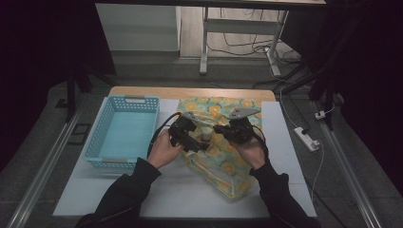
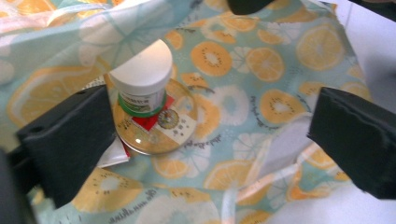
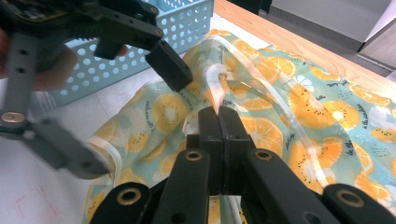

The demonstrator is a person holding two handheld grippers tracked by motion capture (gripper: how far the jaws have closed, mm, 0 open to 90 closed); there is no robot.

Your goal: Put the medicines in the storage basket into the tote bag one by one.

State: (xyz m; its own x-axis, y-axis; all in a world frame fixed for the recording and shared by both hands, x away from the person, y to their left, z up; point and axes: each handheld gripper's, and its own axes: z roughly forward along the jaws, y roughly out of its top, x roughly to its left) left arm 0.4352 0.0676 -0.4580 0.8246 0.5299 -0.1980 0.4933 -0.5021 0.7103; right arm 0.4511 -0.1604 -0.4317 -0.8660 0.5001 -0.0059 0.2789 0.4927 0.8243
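Observation:
A fabric bag (image 1: pixel 223 166) printed with orange slices lies on the white table top. My left gripper (image 2: pixel 210 140) hangs over the bag's mouth with its jaws wide apart and nothing between them. Inside the bag stands a small jar (image 2: pixel 142 77) with a white lid and a green band, on top of a round flat pack (image 2: pixel 163 128) with a red and white label. My right gripper (image 3: pixel 218 119) is shut on the bag's clear strap (image 3: pixel 215 77) and holds the edge up. In the high view the left gripper (image 1: pixel 202 146) and the right gripper (image 1: pixel 219 129) face each other over the bag.
A light blue perforated basket (image 1: pixel 95 137) stands left of the bag, with nothing in it. The white table top (image 1: pixel 166 190) has bare room in front. A power strip (image 1: pixel 306 137) and cables lie on the floor to the right.

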